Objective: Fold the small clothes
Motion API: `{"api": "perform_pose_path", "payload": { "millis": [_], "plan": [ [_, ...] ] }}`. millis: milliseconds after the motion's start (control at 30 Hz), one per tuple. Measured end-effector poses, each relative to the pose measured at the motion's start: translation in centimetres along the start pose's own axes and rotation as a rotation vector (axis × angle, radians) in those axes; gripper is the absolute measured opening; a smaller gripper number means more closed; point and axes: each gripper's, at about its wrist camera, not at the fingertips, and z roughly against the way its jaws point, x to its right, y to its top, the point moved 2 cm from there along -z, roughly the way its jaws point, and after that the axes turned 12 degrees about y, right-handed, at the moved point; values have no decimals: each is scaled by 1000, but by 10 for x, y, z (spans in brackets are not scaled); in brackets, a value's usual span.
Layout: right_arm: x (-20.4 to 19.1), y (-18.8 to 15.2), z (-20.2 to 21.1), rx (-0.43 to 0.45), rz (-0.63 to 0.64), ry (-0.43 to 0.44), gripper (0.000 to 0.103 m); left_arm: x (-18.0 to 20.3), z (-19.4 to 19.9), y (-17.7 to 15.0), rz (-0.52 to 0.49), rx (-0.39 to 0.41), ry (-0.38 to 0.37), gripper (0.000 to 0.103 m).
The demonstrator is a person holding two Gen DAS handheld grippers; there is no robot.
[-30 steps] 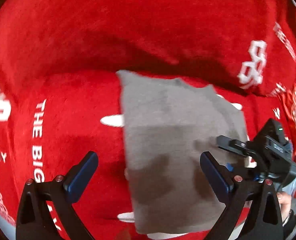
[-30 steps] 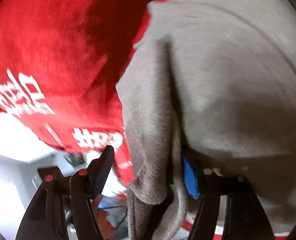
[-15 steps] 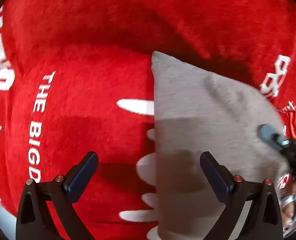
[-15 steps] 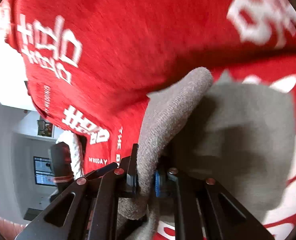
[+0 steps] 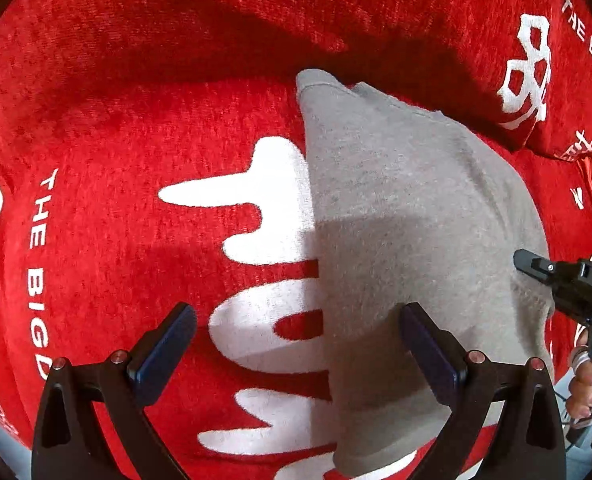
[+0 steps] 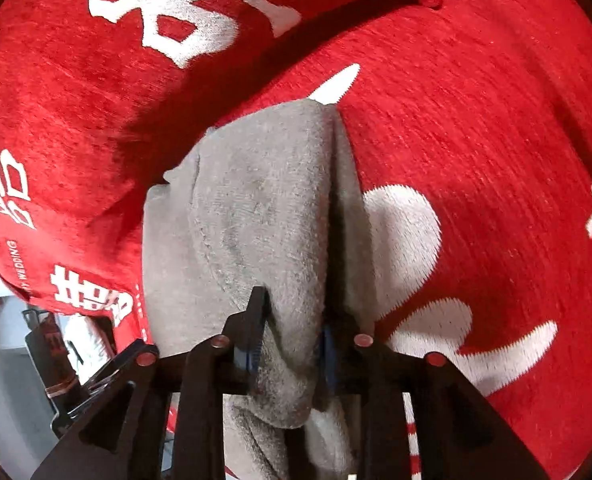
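On my left wrist cam: red blanket with white lettering fills the frame, draped over something soft, with a fold of it rising along the top. The left gripper has its jaws spread wide and nothing between them. It hangs above the blanket, straddling the left edge of the grey cloth: left finger over the white print, right finger over the grey. I can't tell whether the tips touch the fabric.

The grey cloth lies flat on the blanket, centre-right of that view, its left edge straight and its top corner tucked against the raised fold. The lower half is in shadow.

At the far right of the same view, the right gripper comes in from the side at the cloth's right edge. The person's hand is partly visible below it.

On my right wrist cam: the right gripper has its jaws closed down on a bunched ridge of the grey cloth. Fabric is pinched between the pads and hangs loose below them. The rest of the cloth runs away from the fingers onto the red blanket. At the lower left, past the blanket edge, the room is blurred and I can't make out the items.
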Motion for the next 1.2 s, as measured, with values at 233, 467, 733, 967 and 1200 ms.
{"api": "perform_pose_path", "payload": {
  "millis": [233,467,733,967,1200],
  "plan": [
    [-44,-29,25,1,132,-120,30,-11,20,-9,-24,23,35,101],
    [-68,-75,28,-66,249,-176,30,1,11,-39,-70,-33,25,101],
    [-77,-90,-2,-132,336,-229,29,18,-8,-60,-98,-84,36,101],
    [-12,-81,2,-85,88,-187,1,18,-13,-61,-87,-99,25,101],
    [-3,-82,22,-49,17,-239,10,12,-7,-71,-86,-102,32,101]
  ]
}}
